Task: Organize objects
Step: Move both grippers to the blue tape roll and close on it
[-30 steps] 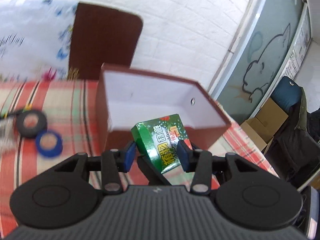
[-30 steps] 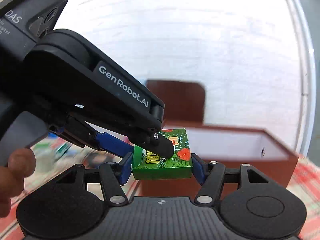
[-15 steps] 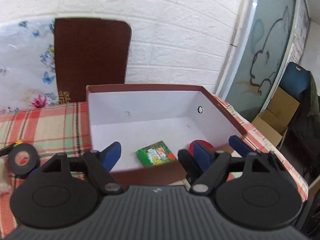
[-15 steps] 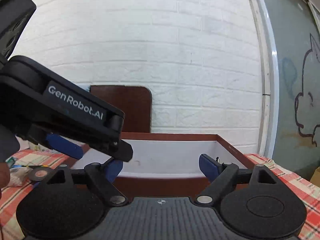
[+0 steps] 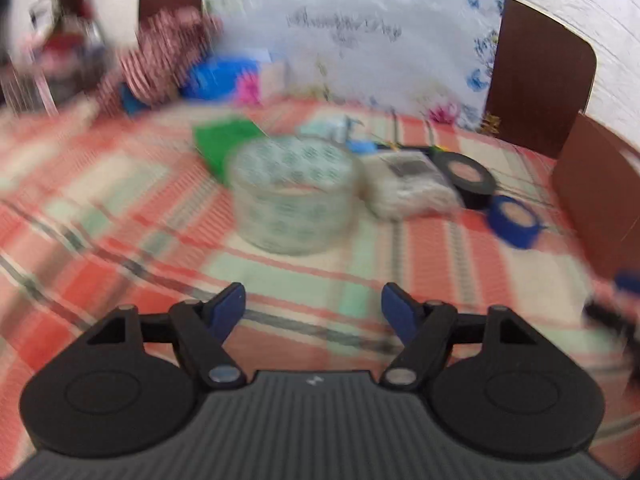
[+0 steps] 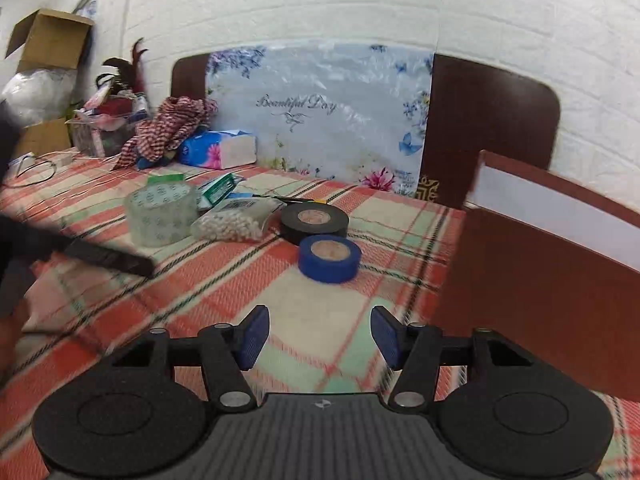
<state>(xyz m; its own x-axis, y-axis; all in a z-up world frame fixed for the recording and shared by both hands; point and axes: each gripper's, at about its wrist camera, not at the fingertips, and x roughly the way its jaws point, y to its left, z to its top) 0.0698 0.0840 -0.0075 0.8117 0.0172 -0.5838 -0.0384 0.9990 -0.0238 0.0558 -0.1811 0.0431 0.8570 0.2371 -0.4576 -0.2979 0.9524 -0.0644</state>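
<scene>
My left gripper [image 5: 313,309] is open and empty above the checked tablecloth, facing a clear tape roll [image 5: 294,196] a short way ahead; this view is blurred. My right gripper [image 6: 315,334] is open and empty, facing a blue tape roll [image 6: 330,258] with a black tape roll [image 6: 314,223] behind it. The clear tape roll [image 6: 162,213] and a bag of white beads [image 6: 236,220] lie left of them. The brown box [image 6: 560,240] with a white inside stands at the right. The blue tape [image 5: 514,220], black tape [image 5: 466,178] and bead bag [image 5: 408,188] also show in the left wrist view.
A green box [image 5: 226,142] lies behind the clear tape. A tissue pack [image 6: 218,150], a checked cloth [image 6: 170,126] and a clear bin [image 6: 102,132] sit at the back left. A floral board [image 6: 320,112] leans on the wall. The left arm's dark handle [image 6: 80,252] crosses at left.
Both grippers held the green packet over the box, then let it go into the box. Both have since swung left, away from the box, toward the tapes on the table.
</scene>
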